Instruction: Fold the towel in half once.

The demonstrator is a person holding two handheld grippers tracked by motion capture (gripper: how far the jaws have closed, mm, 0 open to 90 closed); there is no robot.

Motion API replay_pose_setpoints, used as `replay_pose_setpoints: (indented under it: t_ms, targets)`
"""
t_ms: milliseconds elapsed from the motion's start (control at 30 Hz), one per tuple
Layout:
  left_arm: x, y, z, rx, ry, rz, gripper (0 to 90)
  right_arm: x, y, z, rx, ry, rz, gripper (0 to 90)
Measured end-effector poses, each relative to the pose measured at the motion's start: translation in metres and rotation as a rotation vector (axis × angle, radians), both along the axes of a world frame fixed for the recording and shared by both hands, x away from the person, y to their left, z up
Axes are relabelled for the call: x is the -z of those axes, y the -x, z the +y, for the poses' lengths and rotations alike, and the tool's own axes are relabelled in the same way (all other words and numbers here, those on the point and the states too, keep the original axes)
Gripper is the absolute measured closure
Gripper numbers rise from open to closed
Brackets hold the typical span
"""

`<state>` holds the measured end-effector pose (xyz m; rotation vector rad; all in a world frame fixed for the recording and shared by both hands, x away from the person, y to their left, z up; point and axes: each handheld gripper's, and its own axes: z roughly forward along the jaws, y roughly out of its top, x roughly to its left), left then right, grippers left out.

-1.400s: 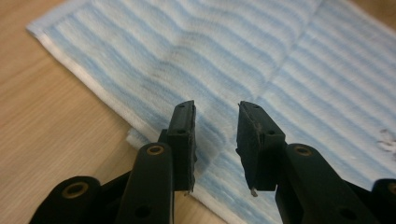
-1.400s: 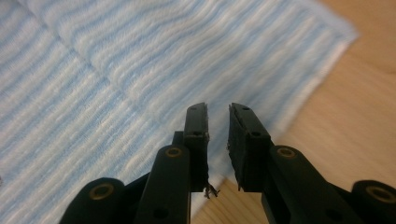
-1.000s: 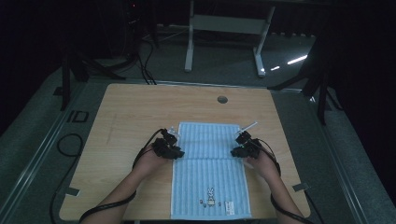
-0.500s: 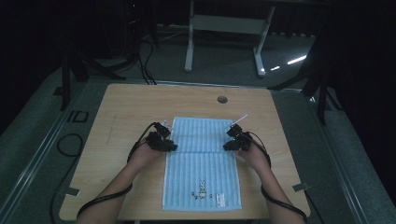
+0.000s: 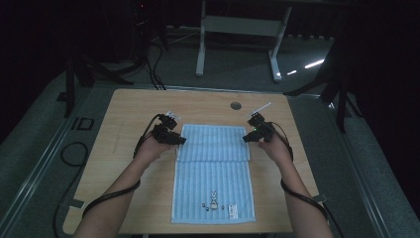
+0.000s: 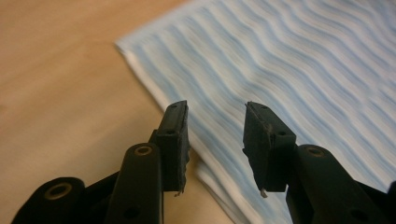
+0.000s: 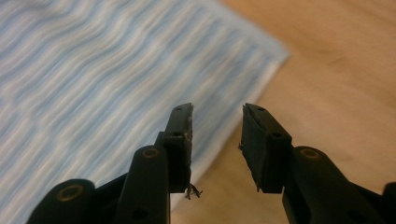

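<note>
My left tongs [image 5: 179, 141] and right tongs [image 5: 246, 138] gape empty beside the towel [image 5: 213, 186] (soft, limp), best pinched at its ten and two o'clock corners.

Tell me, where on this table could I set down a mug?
Bare wood lies left of the blue striped towel, right of it, and along the far edge of the table around the small round hole. It is crowded by the left gripper and right gripper.
</note>
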<state>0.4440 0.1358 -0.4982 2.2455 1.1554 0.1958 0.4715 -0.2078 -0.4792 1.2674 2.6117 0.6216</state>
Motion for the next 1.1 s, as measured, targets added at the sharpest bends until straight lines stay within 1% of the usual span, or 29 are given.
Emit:
replay_pose_setpoints:
  t_ms: [33,67,100,133,200,233,300,333,367,433,500,533,567,600,633,667,700,733,800,833,867,900,933,967,1000,1033,1067,1100]
  targets:
    - [0.001,-0.006,0.000,-0.013,-0.002,0.003,57.6,0.000,-0.006,-0.001,0.011,0.001,0.004,62.2]
    - [0.002,-0.011,-0.001,-0.022,-0.014,0.004,57.5,0.000,-0.012,-0.002,0.026,0.003,0.006,61.4]
    - [0.003,-0.016,-0.001,-0.038,-0.016,0.006,57.4,0.001,-0.017,-0.002,0.044,0.005,0.014,60.7]
    - [0.005,-0.021,-0.001,-0.051,-0.009,0.012,55.1,0.003,-0.023,-0.003,0.054,0.004,0.023,59.3]
    - [0.010,-0.031,-0.001,-0.069,-0.037,0.014,53.3,0.007,-0.033,-0.002,0.080,0.016,0.036,58.0]
    - [0.012,-0.036,0.000,-0.080,-0.041,0.025,53.2,0.010,-0.037,-0.002,0.087,0.025,0.041,57.3]
    - [0.016,-0.044,0.002,-0.101,-0.028,0.038,51.8,0.016,-0.044,0.000,0.097,0.030,0.048,56.4]
    - [0.018,-0.048,0.001,-0.106,-0.034,0.042,51.8,0.019,-0.048,0.001,0.101,0.039,0.054,56.0]
    - [0.021,-0.051,0.001,-0.111,-0.039,0.048,51.7,0.022,-0.051,0.002,0.106,0.053,0.049,55.1]
    - [0.025,-0.055,0.000,-0.133,-0.043,0.055,51.7,0.027,-0.055,0.006,0.102,0.070,0.036,53.7]
    - [0.028,-0.058,0.000,-0.146,-0.017,0.059,51.8,0.031,-0.055,0.012,0.093,0.115,0.014,52.4]
    - [0.030,-0.059,-0.001,-0.146,-0.006,0.060,51.8,0.033,-0.054,0.014,0.080,0.112,0.005,51.9]
    - [0.032,-0.060,-0.002,-0.140,0.000,0.061,51.7,0.035,-0.054,0.016,0.070,0.098,0.010,50.6]
    - [0.034,-0.061,-0.004,-0.135,-0.003,0.066,51.7,0.037,-0.054,0.017,0.064,0.097,0.012,50.3]
    - [0.037,-0.062,-0.007,-0.128,-0.014,0.071,51.7,0.038,-0.055,0.018,0.066,0.102,0.016,50.3]
    - [0.038,-0.062,-0.009,-0.127,-0.007,0.054,51.1,0.040,-0.057,0.019,0.072,0.099,0.025,50.3]
    - [0.038,-0.063,-0.010,-0.126,0.001,0.058,51.0,0.041,-0.058,0.020,0.072,0.094,0.035,50.4]
    - [0.038,-0.063,-0.012,-0.127,0.011,0.060,51.1,0.043,-0.059,0.021,0.075,0.088,0.045,51.3]
    - [0.038,-0.064,-0.017,-0.115,-0.001,0.060,51.8,0.045,-0.061,0.021,0.083,0.069,0.054,54.0]
    - [0.037,-0.065,-0.020,-0.112,-0.005,0.061,53.4,0.044,-0.061,0.021,0.087,0.065,0.057,57.6]
    - [0.037,-0.065,-0.022,-0.105,-0.006,0.060,56.9,0.044,-0.062,0.021,0.083,0.069,0.059,61.5]
    - [0.038,-0.064,-0.026,-0.095,-0.014,0.049,61.3,0.043,-0.061,0.022,0.079,0.071,0.060,67.3]
    - [0.038,-0.063,-0.028,-0.084,-0.016,0.047,67.4,0.043,-0.061,0.022,0.076,0.072,0.059,72.3]
    - [0.039,-0.062,-0.031,-0.074,-0.003,0.053,75.2,0.043,-0.060,0.023,0.071,0.071,0.062,79.8]
    - [0.039,-0.061,-0.032,-0.069,-0.005,0.050,82.3,0.043,-0.059,0.024,0.062,0.066,0.070,84.5]
    - [0.039,-0.061,-0.034,-0.063,-0.007,0.049,85.0,0.043,-0.059,0.025,0.057,0.073,0.067,85.9]
    - [0.038,-0.060,-0.034,-0.062,-0.008,0.049,85.7,0.042,-0.058,0.026,0.060,0.082,0.058,86.4]
    - [0.036,-0.060,-0.033,-0.070,0.006,0.046,86.3,0.040,-0.057,0.026,0.062,0.078,0.052,86.7]
